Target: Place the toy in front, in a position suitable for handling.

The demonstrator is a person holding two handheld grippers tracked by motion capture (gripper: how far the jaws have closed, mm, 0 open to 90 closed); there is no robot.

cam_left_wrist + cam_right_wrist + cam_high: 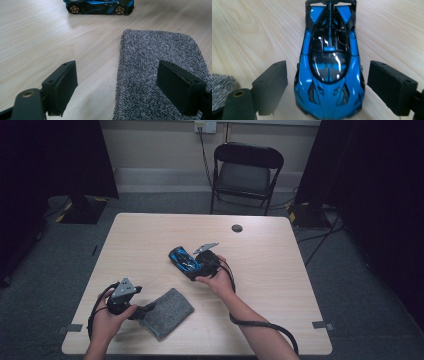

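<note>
We've got the right gripper (196, 265) straddling the toy car (329, 62), jaws spread wide w/ the car's nose end between them, nothing pinched yet. Car sits on its wheels near mid-table, just right of the grey cloth (167, 312).

Best way to do this grab, we think: keep the jaws level w/ the car's flanks, centre them so both pads meet the body at once, then close slowly. The shell looks glossy & tapered, so a grip too near the nose could squirt it out; go a bit deeper along the body.

Left gripper (145, 310) sits at the cloth's near edge, jaws also spread, one over the cloth, one over bare wood, holding nothing.

Table (280, 250) is pale wood grain, smooth, w/ a round cable port (237, 228) near the far edge. Beyond it: a black folding chair (246, 172), grey carpet, dark curtains both sides.
</note>
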